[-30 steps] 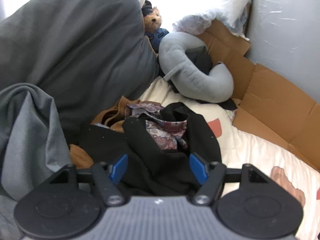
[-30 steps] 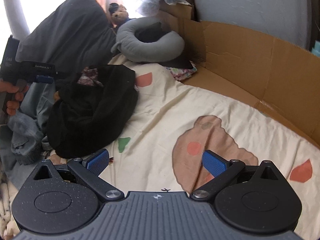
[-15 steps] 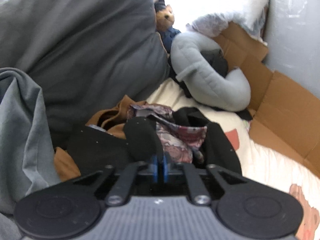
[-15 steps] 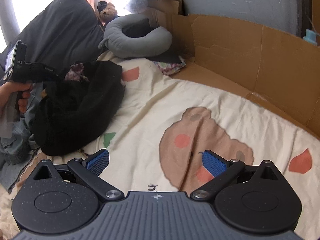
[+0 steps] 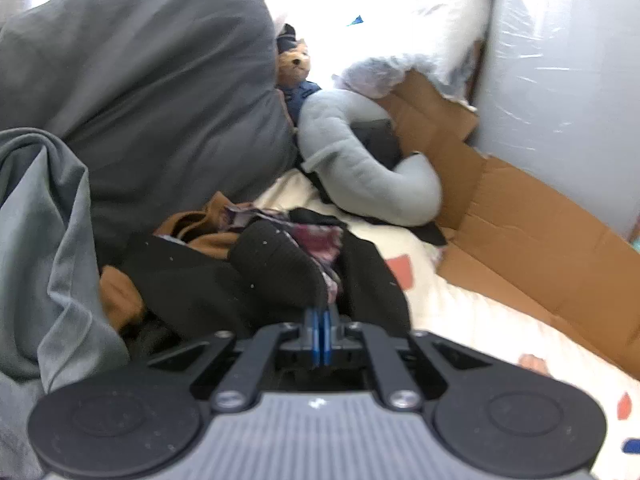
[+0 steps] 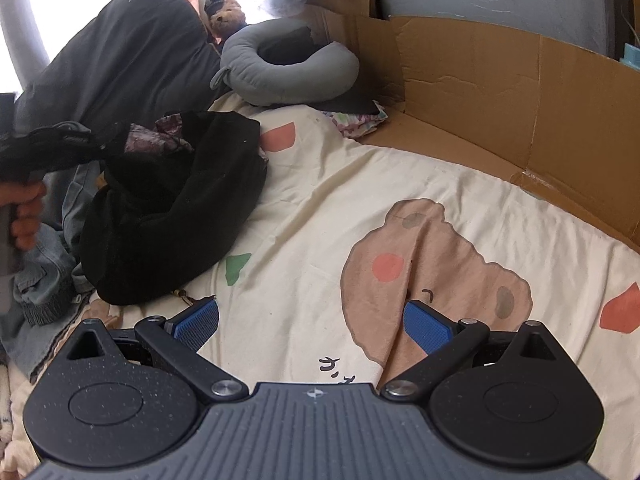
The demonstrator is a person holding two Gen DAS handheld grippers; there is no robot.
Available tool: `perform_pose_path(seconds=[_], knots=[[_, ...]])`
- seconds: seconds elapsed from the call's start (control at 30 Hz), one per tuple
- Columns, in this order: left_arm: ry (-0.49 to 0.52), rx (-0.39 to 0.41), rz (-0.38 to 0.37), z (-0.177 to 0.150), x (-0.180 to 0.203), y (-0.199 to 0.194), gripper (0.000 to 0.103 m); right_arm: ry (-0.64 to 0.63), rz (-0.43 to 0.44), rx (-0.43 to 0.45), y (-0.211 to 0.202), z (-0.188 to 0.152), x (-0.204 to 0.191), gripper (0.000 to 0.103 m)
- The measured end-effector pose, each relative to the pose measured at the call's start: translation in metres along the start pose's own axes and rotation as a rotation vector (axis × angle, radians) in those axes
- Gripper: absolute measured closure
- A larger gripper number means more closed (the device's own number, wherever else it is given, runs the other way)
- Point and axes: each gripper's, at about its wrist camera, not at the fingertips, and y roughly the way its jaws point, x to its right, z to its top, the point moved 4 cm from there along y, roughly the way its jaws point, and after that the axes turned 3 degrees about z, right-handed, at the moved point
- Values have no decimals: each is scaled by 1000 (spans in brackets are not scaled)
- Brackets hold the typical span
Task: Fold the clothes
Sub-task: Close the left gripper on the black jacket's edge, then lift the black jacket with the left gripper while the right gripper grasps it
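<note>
Cream bedding printed with a brown bear face and coral patches (image 6: pixel 320 200) covers the bed, hemmed on the right and far sides by flattened brown cardboard (image 6: pixel 520 80), with a big dark grey pillow (image 5: pixel 152 72), a pale grey U-shaped neck cushion (image 5: pixel 352 168) and a small brown teddy bear (image 5: pixel 294 64) at the far end. On the left side of the bed lies the crumpled black garment (image 6: pixel 172 208), heaped over a tan-brown cloth (image 5: pixel 200 232) and a maroon patterned fabric (image 5: pixel 316 240), with faded blue denim (image 6: pixel 44 272) bunched near its left edge. The heap's long axis runs from near-left to far-right in the right wrist view, and nothing in it looks folded. It lies directly ahead of the left gripper (image 5: pixel 321 334), whose blue pads are pressed together with a ribbed fold of the black garment rising just beyond their tips; the fold appears pinched there, though the exact contact is hidden behind the pads. In the right wrist view the person's hand (image 6: pixel 24 216) holds that tool at the far left, level with the top of the heap. The right gripper (image 6: pixel 312 324) stands with its jaws spread wide, holding nothing, over the bare sheet, with the garment off to its far left and well apart. I judge the left hand much the nearer, and the open sheet to the right the likely place for spreading the piece out.
</note>
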Motion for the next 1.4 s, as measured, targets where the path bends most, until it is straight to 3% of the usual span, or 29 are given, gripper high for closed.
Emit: perform_pose_path(seconds=[0.13, 0.3, 0.87, 1.07, 1.4], knots=[[-49, 16, -30, -16, 8, -24, 101, 19, 3, 14, -2, 1, 1, 2], [-64, -44, -73, -39, 20, -39, 101, 52, 17, 28, -6, 1, 1, 2], [-17, -188, -145, -100, 44, -94, 101, 82, 83, 29, -26, -18, -7, 2], [59, -299, -206, -141, 64, -98, 101, 98, 112, -6, -19, -29, -5, 16], [98, -423, -206, -189, 53, -102, 101, 69, 173, -61, -1, -38, -23, 25]])
